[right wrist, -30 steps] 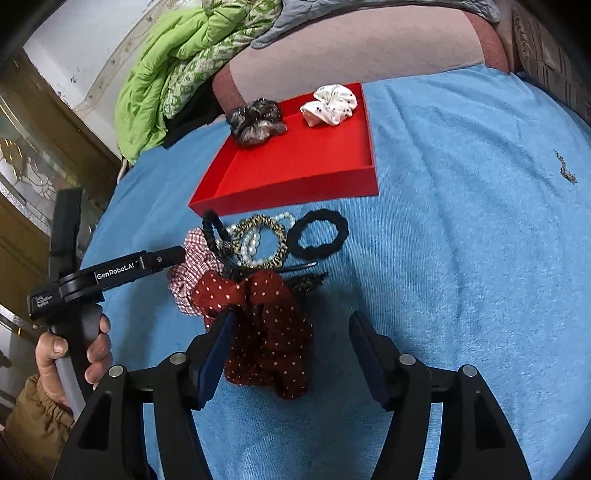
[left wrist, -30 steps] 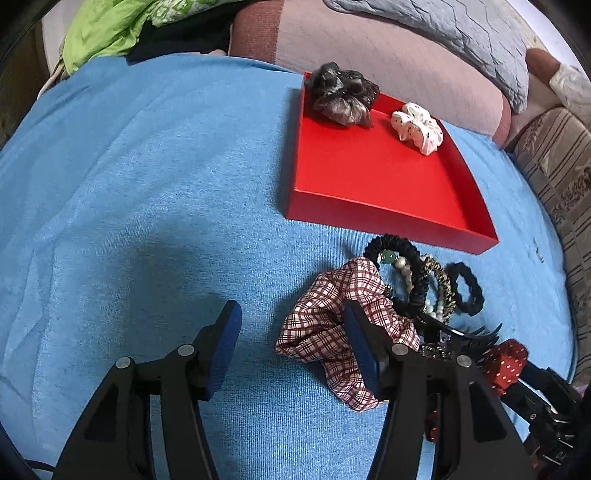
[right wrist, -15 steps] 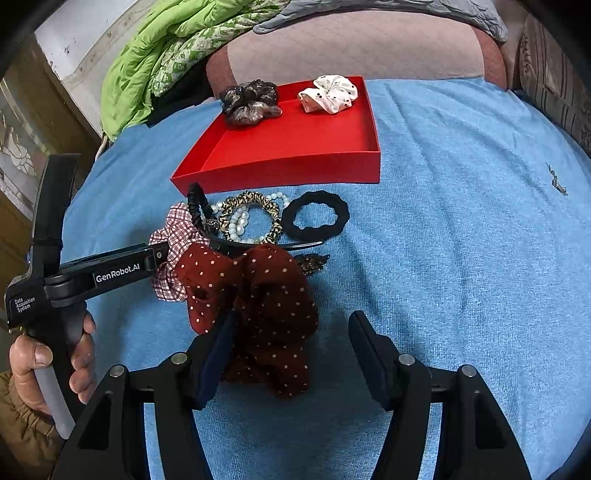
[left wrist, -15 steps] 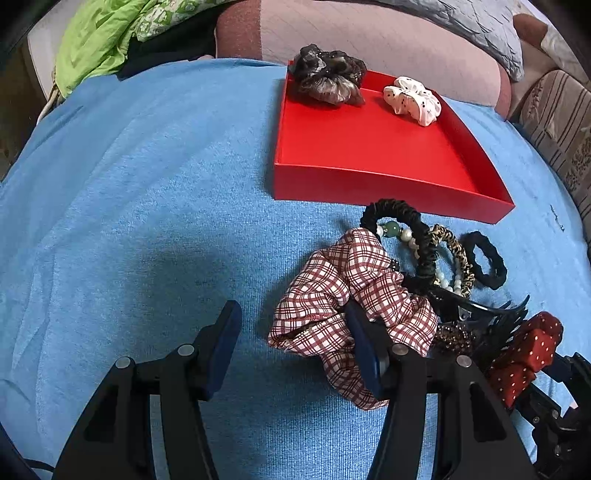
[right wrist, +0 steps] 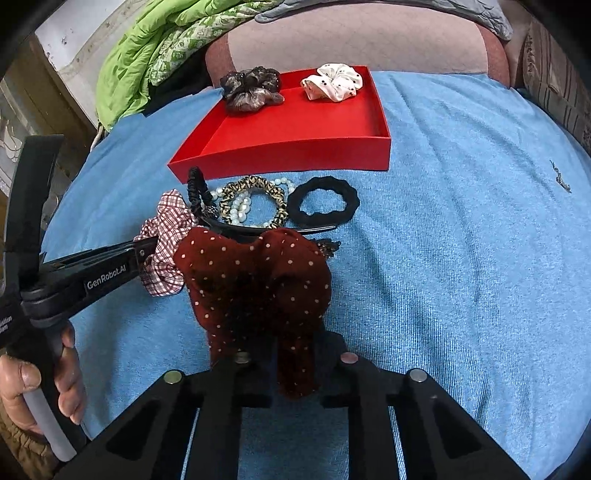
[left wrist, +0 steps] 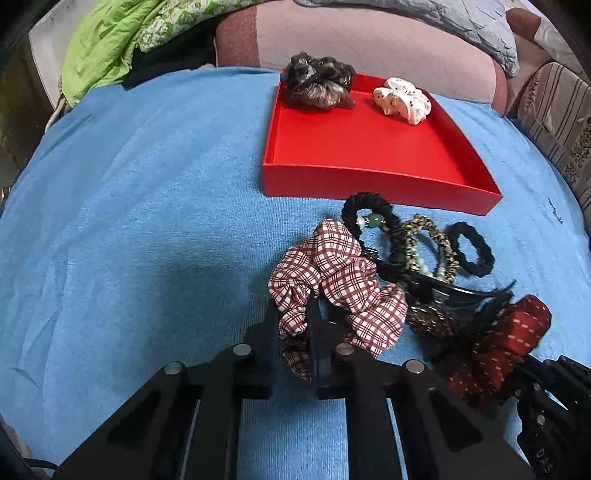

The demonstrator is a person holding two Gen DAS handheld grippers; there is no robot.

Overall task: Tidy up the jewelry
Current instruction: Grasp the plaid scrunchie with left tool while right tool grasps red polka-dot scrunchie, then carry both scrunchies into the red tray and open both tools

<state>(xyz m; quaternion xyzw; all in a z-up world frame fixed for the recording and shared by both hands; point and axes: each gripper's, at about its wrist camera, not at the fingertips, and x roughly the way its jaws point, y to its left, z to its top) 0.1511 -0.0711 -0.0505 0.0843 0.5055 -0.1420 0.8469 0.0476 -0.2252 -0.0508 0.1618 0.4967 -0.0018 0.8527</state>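
a blue terry cloth (left wrist: 147, 221) covers the whole work surface, with a pinkish cushion (left wrist: 369, 40) along its far edge, a green quilt (left wrist: 107, 44) bunched at the far left and a grey quilted pillow (left wrist: 443, 22) lying over the cushion. a red tray (left wrist: 369, 181) sits on the cloth towards the far side; inside it, against the back wall, lie a dark brown scrunchie (left wrist: 319, 85) and a white dotted scrunchie (left wrist: 402, 99), a little apart. just in front of the tray is a loose heap: a black beaded hair tie (left wrist: 373, 210), a leopard-print band (right wrist: 255, 195) ringed with pearl beads, a black scalloped hair tie (right wrist: 323, 201) and a black hair claw (left wrist: 454, 295). the left gripper (left wrist: 293, 328) is clamped on a fold of the plaid scrunchie (left wrist: 340, 273) at the near-left edge of the heap, its fingers almost together with the fabric pinched between. the right gripper (right wrist: 295, 347) pinches the maroon dotted scrunchie (right wrist: 255, 280), which bulges above its nearly closed fingers, at the near side of the heap beside the plaid one. a hand (right wrist: 33, 384) grips the left tool's handle. a second ago both grippers stood wide open around these scrunchies; both have just been closing, cloth between the pads, and the tray contents are unchanged.
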